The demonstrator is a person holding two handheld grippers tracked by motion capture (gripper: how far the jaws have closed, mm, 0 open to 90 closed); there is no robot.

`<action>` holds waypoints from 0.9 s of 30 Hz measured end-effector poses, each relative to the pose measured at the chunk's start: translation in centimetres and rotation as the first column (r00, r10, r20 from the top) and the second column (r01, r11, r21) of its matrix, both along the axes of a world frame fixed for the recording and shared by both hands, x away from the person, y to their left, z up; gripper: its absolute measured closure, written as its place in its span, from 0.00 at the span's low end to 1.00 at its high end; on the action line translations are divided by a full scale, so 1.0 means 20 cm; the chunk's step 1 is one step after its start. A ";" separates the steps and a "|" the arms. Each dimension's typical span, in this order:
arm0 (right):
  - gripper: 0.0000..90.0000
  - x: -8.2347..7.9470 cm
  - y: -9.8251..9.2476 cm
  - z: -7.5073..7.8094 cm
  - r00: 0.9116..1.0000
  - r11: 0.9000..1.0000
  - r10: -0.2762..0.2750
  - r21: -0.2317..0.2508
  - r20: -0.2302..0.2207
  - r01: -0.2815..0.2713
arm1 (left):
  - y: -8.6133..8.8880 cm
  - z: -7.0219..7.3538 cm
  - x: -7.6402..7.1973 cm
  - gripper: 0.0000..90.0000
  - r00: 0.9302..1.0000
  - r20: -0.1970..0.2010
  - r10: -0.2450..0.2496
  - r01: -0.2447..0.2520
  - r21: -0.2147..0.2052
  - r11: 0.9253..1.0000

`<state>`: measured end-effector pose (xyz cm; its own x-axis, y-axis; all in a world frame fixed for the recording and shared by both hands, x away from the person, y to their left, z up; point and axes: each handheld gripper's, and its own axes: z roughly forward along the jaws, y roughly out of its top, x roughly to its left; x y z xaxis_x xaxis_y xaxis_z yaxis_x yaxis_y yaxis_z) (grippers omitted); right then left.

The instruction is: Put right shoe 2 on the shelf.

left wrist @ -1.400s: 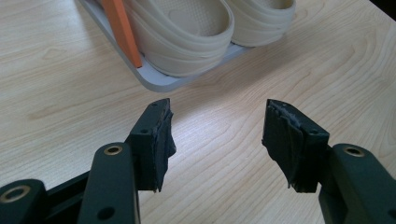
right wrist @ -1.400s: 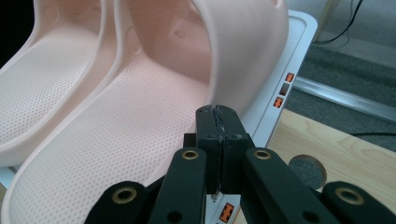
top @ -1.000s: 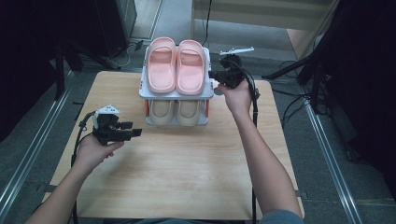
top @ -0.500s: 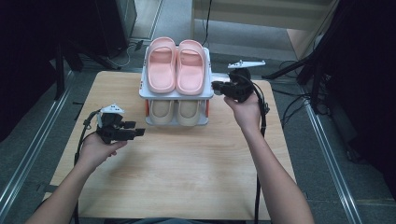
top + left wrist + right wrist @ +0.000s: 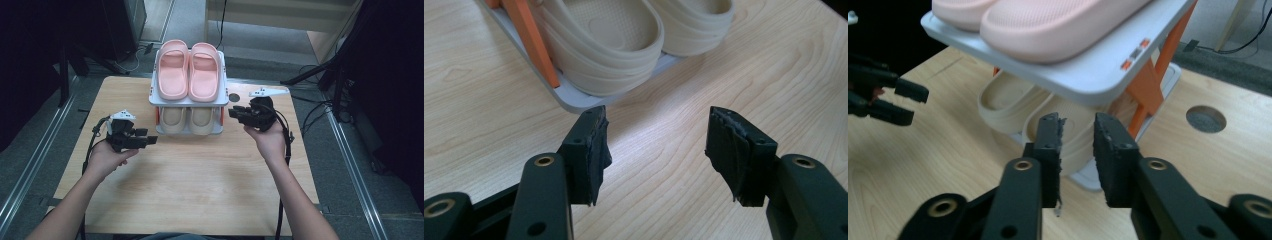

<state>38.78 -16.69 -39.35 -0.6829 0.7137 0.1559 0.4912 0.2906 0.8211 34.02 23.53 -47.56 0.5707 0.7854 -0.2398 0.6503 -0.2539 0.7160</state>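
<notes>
A two-tier shoe rack (image 5: 189, 102) with grey shelves and orange struts stands at the table's far middle. A pink pair of slippers (image 5: 190, 70) lies on its top shelf and a beige pair (image 5: 189, 120) on the lower one. My left gripper (image 5: 150, 137) hovers at the rack's front left corner, open, nothing between its jaws (image 5: 656, 142); the beige slipper (image 5: 609, 45) lies just ahead. My right gripper (image 5: 232, 112) sits right of the rack, aimed at the lower shelf. Its jaws (image 5: 1077, 135) have just been opening, with a narrow empty gap.
The wooden table (image 5: 200, 175) spreads wide in front of the rack. A round cable hole (image 5: 233, 96) lies right of the rack, close to my right gripper. Metal rails run along both table sides, and cables trail on the floor at the right.
My right gripper has drawn back from the top shelf's right edge, toward the person and lower, and its jaws have parted. The left gripper has stayed put.
</notes>
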 end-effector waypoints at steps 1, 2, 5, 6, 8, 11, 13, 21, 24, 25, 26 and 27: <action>0.77 -0.01 -0.01 -0.01 1.000 1.000 0.003 0.003 0.000 -0.003 | 0.00 0.00 0.00 0.46 1.000 0.003 0.000 0.000 0.000 1.000; 0.75 -0.02 -0.02 -0.02 1.000 1.000 0.007 0.008 0.000 -0.007 | 0.00 0.00 0.01 0.46 1.000 -0.002 0.000 0.000 -0.004 1.000; 0.69 -0.06 -0.03 -0.06 1.000 1.000 0.016 0.011 0.001 -0.016 | -0.01 -0.01 0.02 0.46 1.000 -0.011 0.003 -0.003 -0.011 1.000; 0.68 -0.07 -0.04 -0.07 1.000 1.000 0.014 0.007 0.003 -0.014 | -0.02 0.00 0.02 0.46 1.000 -0.017 -0.004 0.004 -0.007 1.000; 0.66 -0.10 -0.04 -0.09 1.000 1.000 0.009 0.000 0.010 -0.009 | -0.03 0.00 0.02 0.46 1.000 -0.013 -0.012 0.012 -0.007 1.000; 0.63 -0.13 -0.06 -0.11 1.000 1.000 0.009 0.000 0.007 -0.009 | -0.04 0.00 0.03 0.46 1.000 -0.011 -0.020 0.020 -0.005 1.000; 0.58 -0.16 -0.07 -0.14 1.000 1.000 0.012 0.009 0.017 -0.012 | -0.05 0.00 0.03 0.46 1.000 -0.009 -0.024 0.024 -0.003 1.000; 0.44 -0.22 -0.12 -0.21 1.000 0.998 -0.010 0.057 0.006 0.010 | -0.06 0.00 0.03 0.45 1.000 -0.008 -0.026 0.025 -0.007 1.000; 0.42 -0.23 -0.14 -0.26 1.000 0.998 -0.011 0.064 -0.019 0.012 | -0.06 0.00 0.03 0.45 1.000 -0.005 -0.031 0.031 -0.002 1.000; 0.41 -0.23 -0.15 -0.27 1.000 0.998 -0.015 0.058 -0.022 0.016 | -0.06 0.00 0.03 0.45 1.000 -0.004 -0.031 0.031 -0.002 1.000; 0.42 -0.23 -0.16 -0.28 1.000 0.998 -0.022 0.051 -0.018 0.023 | -0.06 0.00 0.03 0.45 1.000 -0.003 -0.031 0.031 -0.002 1.000; 0.43 -0.24 -0.17 -0.30 0.999 0.998 -0.026 0.050 -0.019 0.027 | -0.06 0.00 0.03 0.45 1.000 -0.003 -0.028 0.028 -0.004 1.000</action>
